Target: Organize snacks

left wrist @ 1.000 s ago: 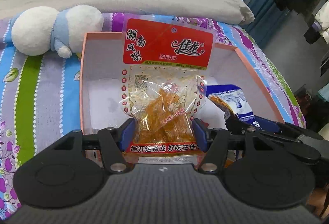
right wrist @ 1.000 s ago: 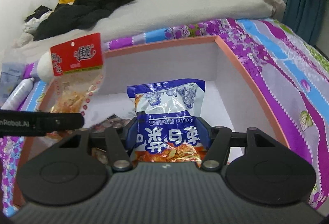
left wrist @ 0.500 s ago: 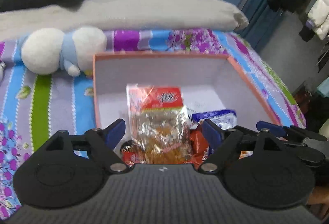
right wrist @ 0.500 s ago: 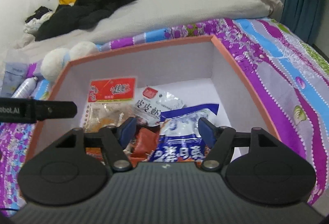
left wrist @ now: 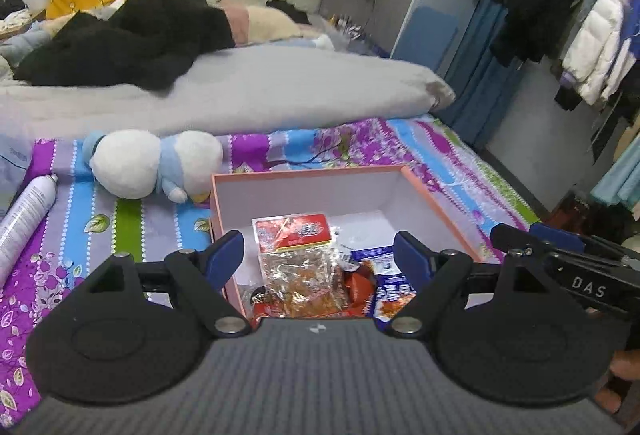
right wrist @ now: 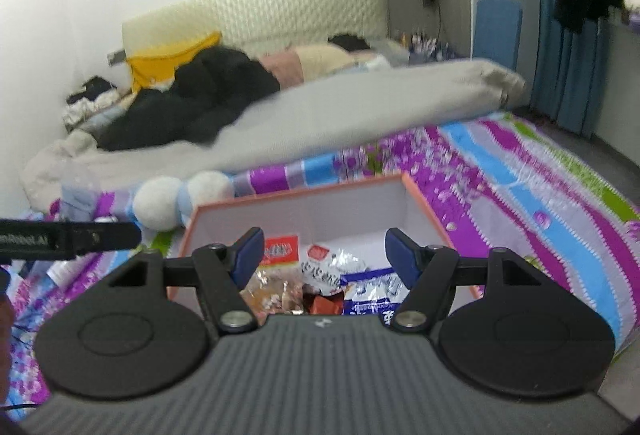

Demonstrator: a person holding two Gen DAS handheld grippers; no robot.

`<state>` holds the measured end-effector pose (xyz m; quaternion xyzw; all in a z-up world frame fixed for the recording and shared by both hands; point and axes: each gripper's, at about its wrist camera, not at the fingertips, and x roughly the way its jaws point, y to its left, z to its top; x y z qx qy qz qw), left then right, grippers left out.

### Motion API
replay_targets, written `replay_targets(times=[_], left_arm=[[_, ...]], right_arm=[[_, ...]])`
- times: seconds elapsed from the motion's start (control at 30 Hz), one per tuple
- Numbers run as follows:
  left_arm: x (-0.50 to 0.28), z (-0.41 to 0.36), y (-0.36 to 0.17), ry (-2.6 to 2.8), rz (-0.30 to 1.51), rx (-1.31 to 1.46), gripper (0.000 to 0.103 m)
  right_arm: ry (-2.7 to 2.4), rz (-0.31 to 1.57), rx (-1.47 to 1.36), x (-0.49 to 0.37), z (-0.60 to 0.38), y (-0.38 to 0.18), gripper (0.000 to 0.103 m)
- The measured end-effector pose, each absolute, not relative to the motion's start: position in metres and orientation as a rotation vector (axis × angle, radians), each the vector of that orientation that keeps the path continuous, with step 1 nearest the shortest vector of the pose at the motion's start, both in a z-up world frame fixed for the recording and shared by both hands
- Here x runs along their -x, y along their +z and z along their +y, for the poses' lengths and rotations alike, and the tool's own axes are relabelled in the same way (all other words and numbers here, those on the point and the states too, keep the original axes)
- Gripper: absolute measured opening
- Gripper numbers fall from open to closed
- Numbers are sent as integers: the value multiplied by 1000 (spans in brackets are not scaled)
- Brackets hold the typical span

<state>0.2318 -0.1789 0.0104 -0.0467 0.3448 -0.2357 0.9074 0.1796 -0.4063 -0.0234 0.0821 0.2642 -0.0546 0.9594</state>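
Note:
An orange-rimmed box with white walls sits on the flowered bedsheet. In it lie a red-topped clear snack packet, a blue and white packet and orange wrappers. My left gripper hangs open above the box's near end, nothing between its blue pads. In the right wrist view the same box holds the red-topped packet, a white packet and the blue packet. My right gripper is open and empty above them. The right gripper's fingers show at the left view's right side.
A white and blue plush toy lies just left of the box's far corner. A spray can rests at the far left. A grey duvet with black clothes fills the back of the bed. Coats hang at the right.
Both grippers opened and let their packets drop into the box, then rose and drew back. The red-topped and blue packets now lie flat inside.

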Motion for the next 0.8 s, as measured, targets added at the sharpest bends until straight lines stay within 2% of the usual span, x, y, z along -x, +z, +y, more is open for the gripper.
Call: replay_targets(times=[0.37, 0.8], left_arm=[[-165, -167, 45, -538, 623, 86, 85], [-128, -143, 44, -498, 613, 77, 85]], right_arm=[[-148, 453, -206, -118, -392, 7, 69], [-157, 461, -212, -79, -378, -5, 69]])
